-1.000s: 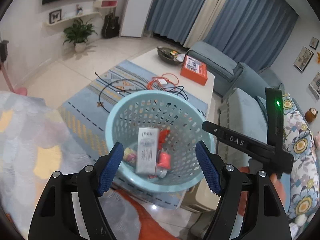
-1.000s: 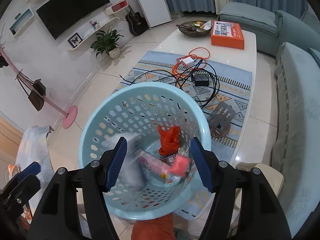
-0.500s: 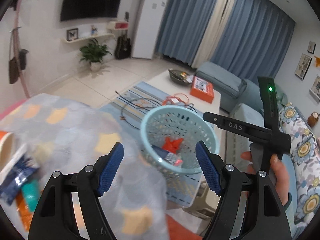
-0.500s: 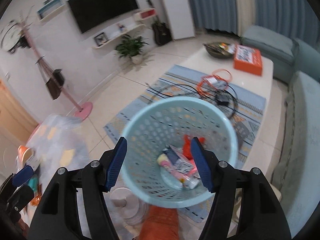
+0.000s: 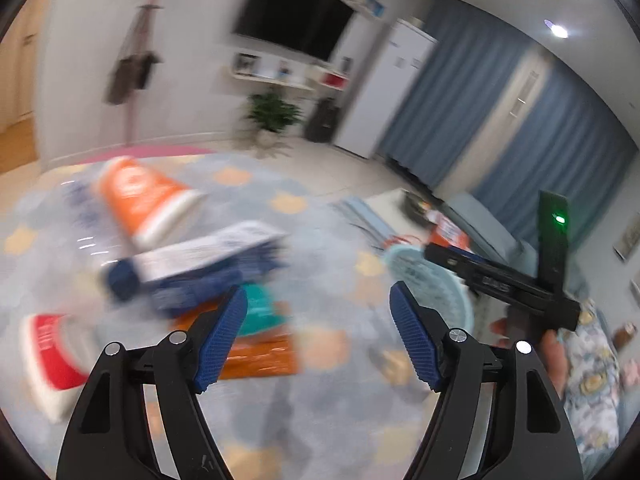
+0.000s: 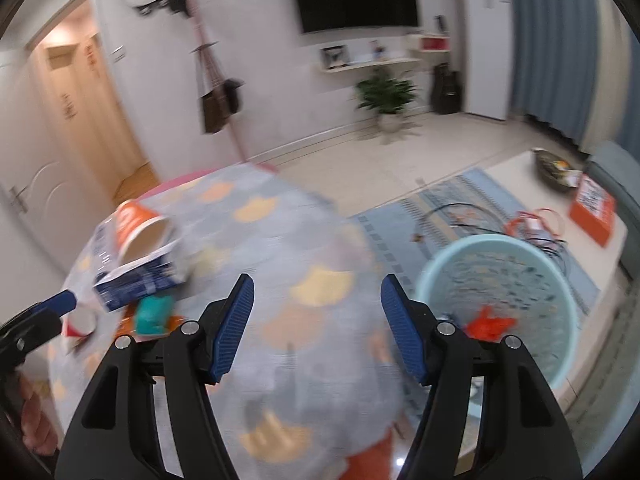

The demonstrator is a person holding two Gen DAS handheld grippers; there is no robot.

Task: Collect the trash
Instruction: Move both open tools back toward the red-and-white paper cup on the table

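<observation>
In the left wrist view, the left gripper (image 5: pixel 318 334) hangs with its jaws spread wide and nothing between them, pointed at a round table under a grey cloth with orange patches (image 5: pixel 340 408). The trash lies bunched toward the table's left side: an orange paper cup (image 5: pixel 140 196) on its side nearest the far edge, a blue-and-white carton (image 5: pixel 192 264) lying flat below it, a teal packet (image 5: pixel 260 310) on an orange wrapper (image 5: pixel 256 350), and a red-and-white cup (image 5: pixel 52 354) at the left edge. The open jaws aimed at this heap suggest a pick is being lined up. The pale blue basket (image 5: pixel 436 284) shows beyond the table's right edge; all is motion-blurred.

In the right wrist view, the right gripper (image 6: pixel 316 330) is likewise spread and empty over the bare cloth near the table's right edge. The basket (image 6: pixel 556 280) stands off the table, just past that edge, a red scrap (image 6: pixel 490 322) in it, probably kept close so pieces travel little.
</observation>
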